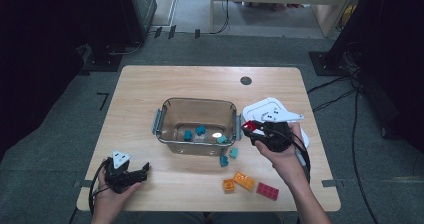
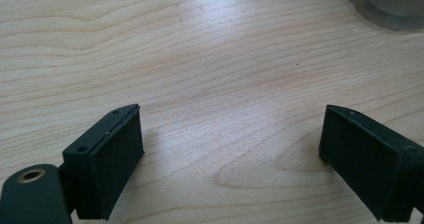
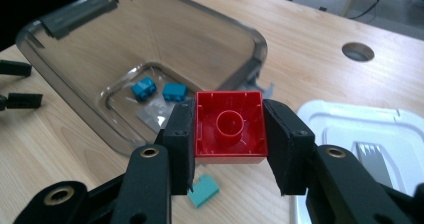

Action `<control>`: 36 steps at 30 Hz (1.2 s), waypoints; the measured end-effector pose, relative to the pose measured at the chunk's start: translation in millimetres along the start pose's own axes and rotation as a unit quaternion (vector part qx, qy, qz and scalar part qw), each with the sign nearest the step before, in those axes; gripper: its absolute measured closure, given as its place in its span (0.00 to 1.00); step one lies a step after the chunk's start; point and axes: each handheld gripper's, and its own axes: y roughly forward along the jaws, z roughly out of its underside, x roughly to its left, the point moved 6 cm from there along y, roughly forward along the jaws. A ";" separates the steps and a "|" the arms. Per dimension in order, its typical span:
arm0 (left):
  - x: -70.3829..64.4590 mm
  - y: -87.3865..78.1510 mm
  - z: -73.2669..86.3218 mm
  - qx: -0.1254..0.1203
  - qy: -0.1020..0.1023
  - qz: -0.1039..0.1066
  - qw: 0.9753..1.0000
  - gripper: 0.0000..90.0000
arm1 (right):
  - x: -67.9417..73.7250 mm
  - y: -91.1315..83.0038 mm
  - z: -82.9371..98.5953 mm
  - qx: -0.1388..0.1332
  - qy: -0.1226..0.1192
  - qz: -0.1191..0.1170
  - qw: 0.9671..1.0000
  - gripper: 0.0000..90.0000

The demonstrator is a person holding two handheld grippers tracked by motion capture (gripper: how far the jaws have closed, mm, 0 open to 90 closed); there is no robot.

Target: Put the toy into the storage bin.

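My right gripper is shut on a square red brick, its hollow underside facing the camera; in the high view the gripper hovers just right of a clear plastic container. Two blue bricks lie inside the container, and the high view shows a third teal one there. My left gripper rests near the table's front left corner; its view shows the jaws wide open over bare wood.
Loose bricks lie in front of the container: two teal ones, two orange ones and a red flat one. A white lid lies right of the container. The table has a round cable hole at the back.
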 end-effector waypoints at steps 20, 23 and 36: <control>-0.5 0.2 0.0 -0.001 0.000 0.001 1.000 0.12 | 47.2 63.8 -25.9 0.027 -0.035 -0.047 0.998 0.66; -0.5 0.2 0.0 -0.001 0.001 0.002 1.000 0.12 | 50.5 71.5 -25.5 0.033 -0.035 -0.050 0.998 0.66; -0.6 0.2 0.0 -0.001 0.001 0.002 1.000 0.12 | 40.3 57.0 -24.1 0.020 -0.022 -0.049 0.998 0.49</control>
